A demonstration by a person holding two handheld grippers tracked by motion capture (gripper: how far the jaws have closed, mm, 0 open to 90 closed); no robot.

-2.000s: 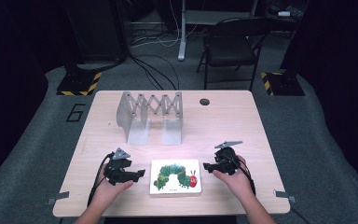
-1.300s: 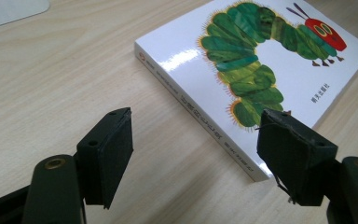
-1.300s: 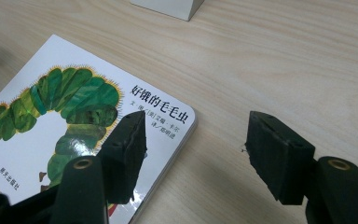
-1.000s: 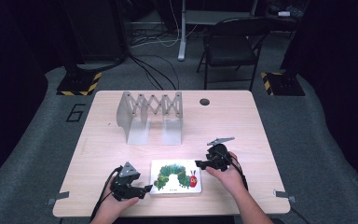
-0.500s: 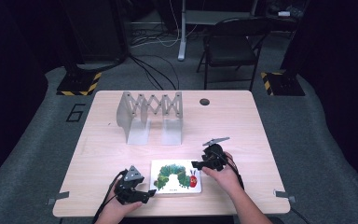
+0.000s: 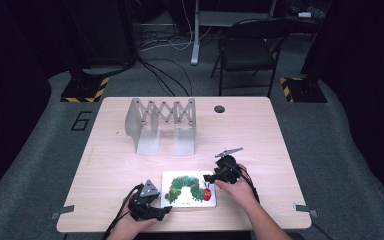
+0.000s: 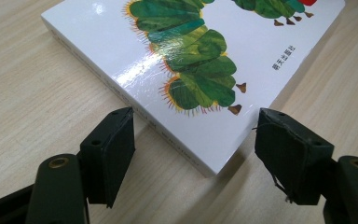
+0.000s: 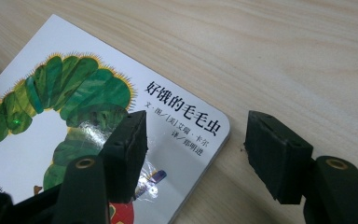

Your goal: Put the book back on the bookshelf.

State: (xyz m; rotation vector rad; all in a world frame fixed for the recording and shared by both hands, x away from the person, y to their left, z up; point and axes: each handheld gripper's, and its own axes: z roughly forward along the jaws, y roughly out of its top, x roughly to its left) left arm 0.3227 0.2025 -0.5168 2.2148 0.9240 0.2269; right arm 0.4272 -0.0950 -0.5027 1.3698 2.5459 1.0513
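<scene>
The white, glossy board book with a green caterpillar on its cover (image 6: pixel 189 189) lies flat on the pale wooden table (image 6: pixel 260 130), close to the near edge and between the person's 2 hands. Farther back stand the grey metal expanding book rack (image 6: pixel 161 122) and a small dark round grommet hole (image 6: pixel 219 109).

The left tongs (image 6: pixel 166 210) sit low at the book's near left corner. In the left gripper view (image 7: pixel 193 140) both pads stand clear of the book, 1 on each side of that corner, spread wide and gripping nothing. The right tongs (image 6: pixel 209 177) are at the book's far right corner. In the right gripper view (image 8: pixel 193 149) 1 pad hangs over the cover and the other over bare table past the rounded corner; they are parted and hold nothing.

As a judgement, the book will handle as a stiff, fairly thick slab: the side shows stacked card pages, so it should not flex or sag when lifted by 1 edge. It looks light to moderate in weight. The laminated cover shines under the lamps and is probably slippery, so a pinch on the flat face alone could slide. Lying flush on the table, it offers no gap underneath. The best hold seems to be across its thickness at a corner or edge, after tipping or sliding that corner past the table's edge, with the other tongs steadying the opposite corner.
</scene>
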